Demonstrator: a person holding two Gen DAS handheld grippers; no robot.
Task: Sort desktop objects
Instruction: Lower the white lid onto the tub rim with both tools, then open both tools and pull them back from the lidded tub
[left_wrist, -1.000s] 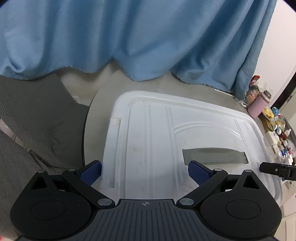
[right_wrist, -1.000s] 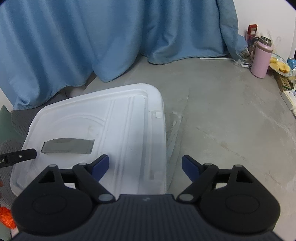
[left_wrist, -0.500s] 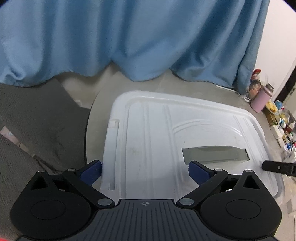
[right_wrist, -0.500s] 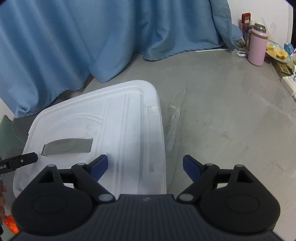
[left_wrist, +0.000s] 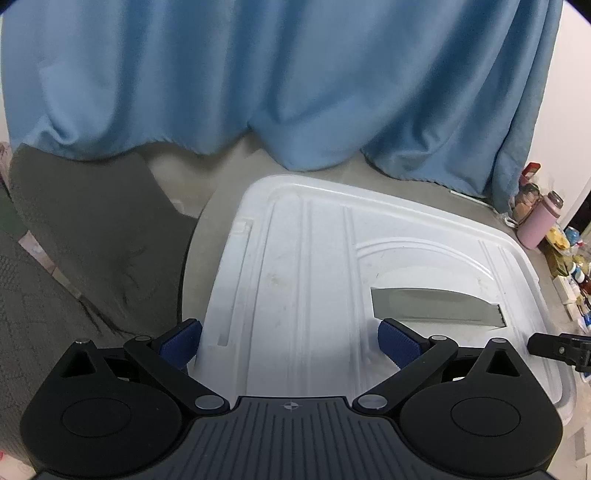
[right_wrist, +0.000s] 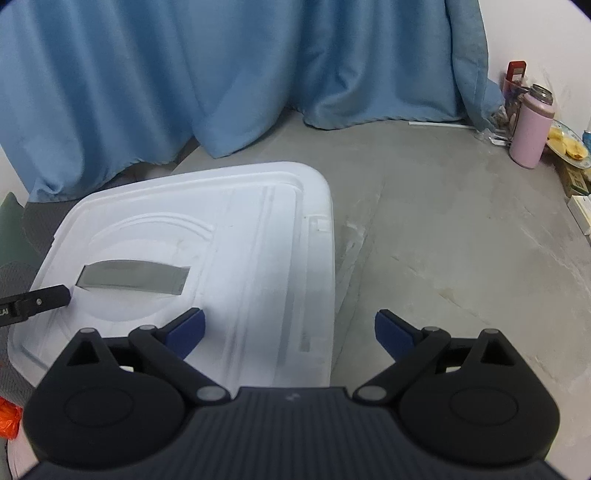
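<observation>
blue curtain (left_wrist: 295, 92) behind; both grippers' jaws wide apart, empty, above white lid (left_wrist: 314, 277).

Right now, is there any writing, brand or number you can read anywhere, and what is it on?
"LAI": white letters on the black bar at the right wrist view's left edge, cut off by the frame.
Packages beside the pink bottle: too small and blurred.
White bin lid: no text.
</observation>
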